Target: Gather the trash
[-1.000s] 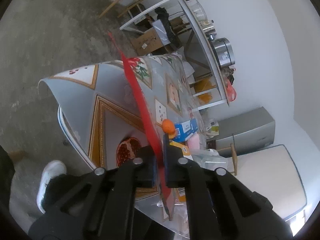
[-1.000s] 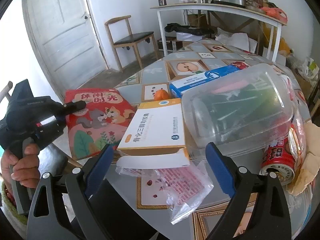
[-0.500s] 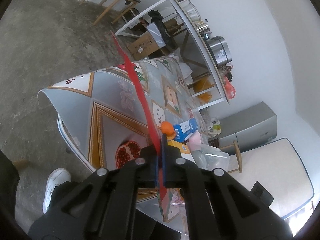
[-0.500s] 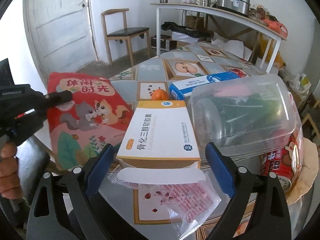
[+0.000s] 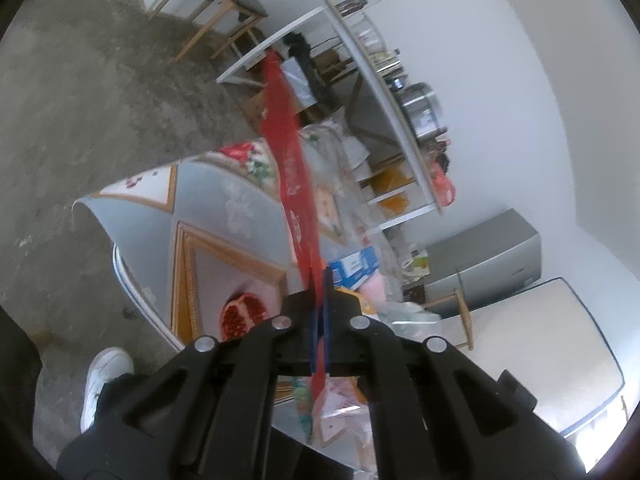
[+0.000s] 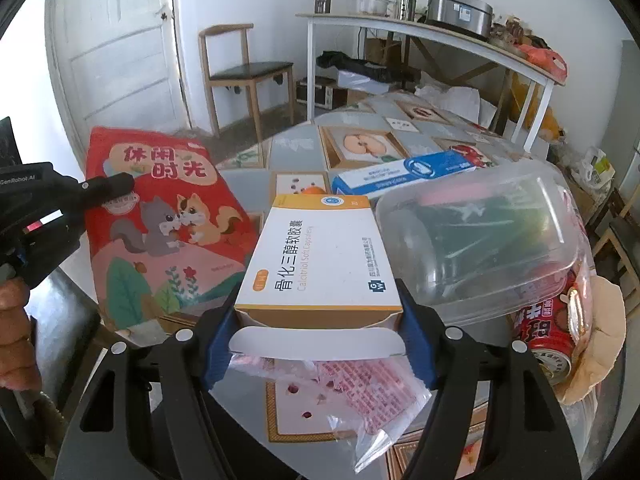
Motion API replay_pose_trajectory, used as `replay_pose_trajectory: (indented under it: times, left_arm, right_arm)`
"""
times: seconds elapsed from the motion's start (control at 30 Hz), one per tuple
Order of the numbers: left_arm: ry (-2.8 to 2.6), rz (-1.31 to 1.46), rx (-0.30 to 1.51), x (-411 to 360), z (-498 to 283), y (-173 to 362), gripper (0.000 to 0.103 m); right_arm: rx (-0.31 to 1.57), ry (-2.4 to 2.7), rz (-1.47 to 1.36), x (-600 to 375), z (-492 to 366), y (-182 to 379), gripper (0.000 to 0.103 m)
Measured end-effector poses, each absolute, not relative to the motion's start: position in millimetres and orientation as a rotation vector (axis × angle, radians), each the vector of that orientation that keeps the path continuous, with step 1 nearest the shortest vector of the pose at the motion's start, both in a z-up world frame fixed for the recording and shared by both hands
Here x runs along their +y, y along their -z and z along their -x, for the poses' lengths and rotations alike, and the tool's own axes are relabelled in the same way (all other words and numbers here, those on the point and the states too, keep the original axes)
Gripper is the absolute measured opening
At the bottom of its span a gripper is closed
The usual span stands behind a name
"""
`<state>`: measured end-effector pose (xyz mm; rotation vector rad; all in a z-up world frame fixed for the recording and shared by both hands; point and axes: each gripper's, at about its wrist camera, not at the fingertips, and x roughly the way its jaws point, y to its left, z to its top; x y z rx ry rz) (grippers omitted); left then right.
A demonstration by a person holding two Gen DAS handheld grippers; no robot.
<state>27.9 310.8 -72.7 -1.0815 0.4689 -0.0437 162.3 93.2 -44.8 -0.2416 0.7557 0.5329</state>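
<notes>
The right hand-held gripper (image 6: 320, 332) is closing its jaws on an orange-and-white medicine box (image 6: 320, 256) on the tabletop (image 6: 304, 416), pads at its sides but not clearly pressing; the left hand-held gripper (image 6: 120, 184) – clamped shut – holds a red snack bag (image 6: 160, 224) upright beside it; next, likely, a firm squeeze and lift.

The left gripper (image 5: 322, 320) is clamped tight on a red bag (image 6: 160, 224), held by a hand (image 6: 14, 332). The right gripper (image 6: 320, 320) is closing around a box (image 6: 320, 256), pads at its sides.
</notes>
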Motion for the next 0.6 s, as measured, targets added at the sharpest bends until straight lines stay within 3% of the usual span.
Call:
replay_pose_trajectory:
  times: [0.6]
  left_arm:
    - [0.141, 0.943, 0.263, 282, 9, -16, 0.0]
  right_arm:
    - [0.527, -0.616, -0.005, 22, -126, -34, 0.069]
